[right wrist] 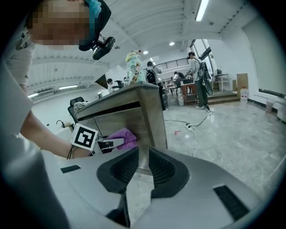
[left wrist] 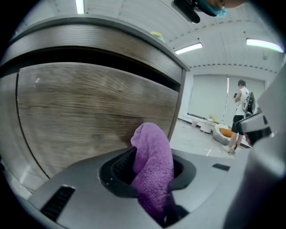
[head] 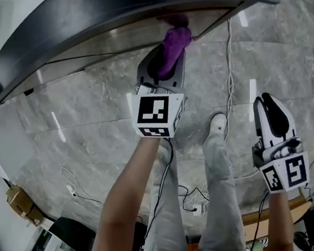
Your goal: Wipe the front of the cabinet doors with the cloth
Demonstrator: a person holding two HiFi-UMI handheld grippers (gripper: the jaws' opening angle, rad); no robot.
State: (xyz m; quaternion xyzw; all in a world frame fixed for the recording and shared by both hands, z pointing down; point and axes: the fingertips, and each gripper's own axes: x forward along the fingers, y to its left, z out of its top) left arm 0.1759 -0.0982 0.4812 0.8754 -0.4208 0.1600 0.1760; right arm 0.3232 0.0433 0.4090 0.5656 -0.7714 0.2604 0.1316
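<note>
Fluffy purple terry cloth [left wrist: 154, 165] is pinched in the left gripper [head: 167, 64], at twelve o'clock by the matte wood-grain cabinet door [left wrist: 80, 112]. The right gripper [right wrist: 143, 157], jaws slightly parted, holds nothing above the glossy grey marbled floor [head: 88, 119].

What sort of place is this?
Probably a large open lab or office hall, not a home: polished stone floor with loose cables, ceiling strip lights, and several people standing around in the background.
</note>
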